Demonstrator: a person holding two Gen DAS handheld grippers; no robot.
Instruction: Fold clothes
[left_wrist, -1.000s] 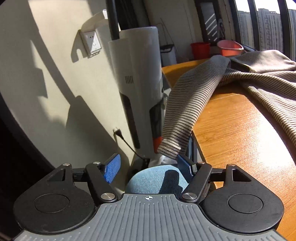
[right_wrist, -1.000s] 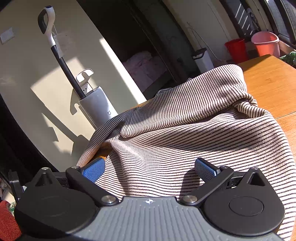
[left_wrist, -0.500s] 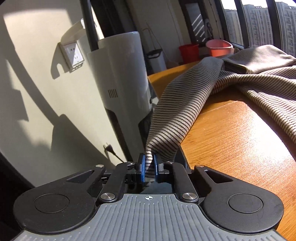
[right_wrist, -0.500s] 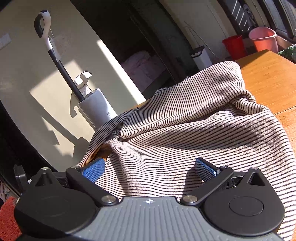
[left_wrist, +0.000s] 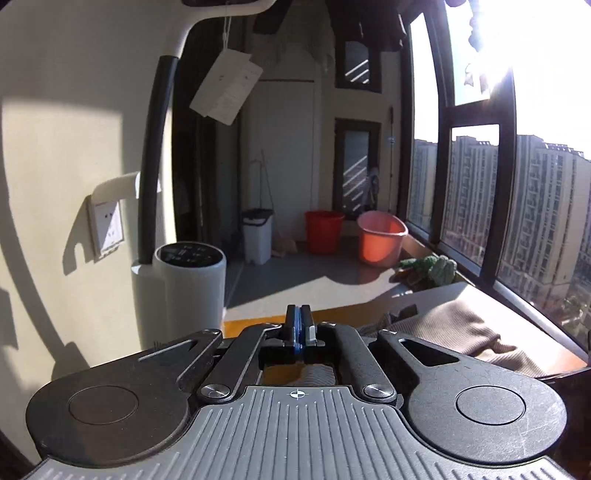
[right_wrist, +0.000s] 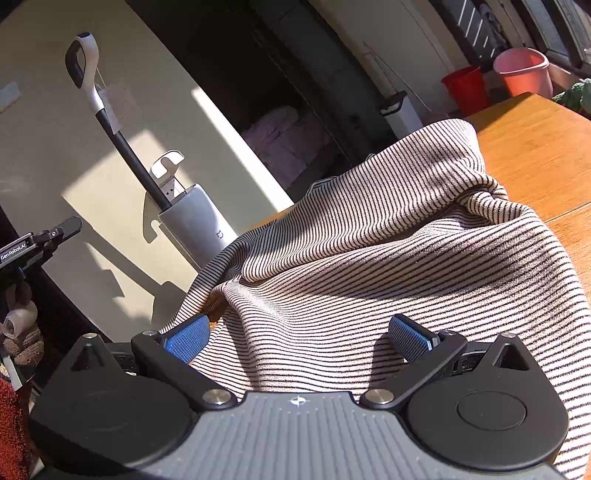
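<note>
A brown-and-cream striped garment (right_wrist: 369, 258) lies bunched on the wooden table (right_wrist: 535, 147). My right gripper (right_wrist: 299, 336) is open, its blue pads (right_wrist: 186, 338) spread just above the near part of the cloth. My left gripper (left_wrist: 299, 328) is shut, its pads pressed together and raised high. Striped fabric (left_wrist: 321, 373) shows under its jaws, so it seems to hold the sleeve end, though the pinch itself is hidden. More of the garment (left_wrist: 461, 332) lies on the table at the right. The left gripper also shows in the right wrist view (right_wrist: 40, 240) at the far left.
A white upright vacuum (left_wrist: 188, 273) stands by the wall left of the table; it also shows in the right wrist view (right_wrist: 192, 225). A wall socket (left_wrist: 107, 225), a white bin (left_wrist: 258, 236), and red (left_wrist: 323, 230) and pink (left_wrist: 380, 238) buckets sit beyond. Windows (left_wrist: 535, 203) run along the right.
My left gripper closed on the hanging sleeve end, then lifted and tilted up, so its view now looks over the table edge. The right gripper stayed open and barely moved.
</note>
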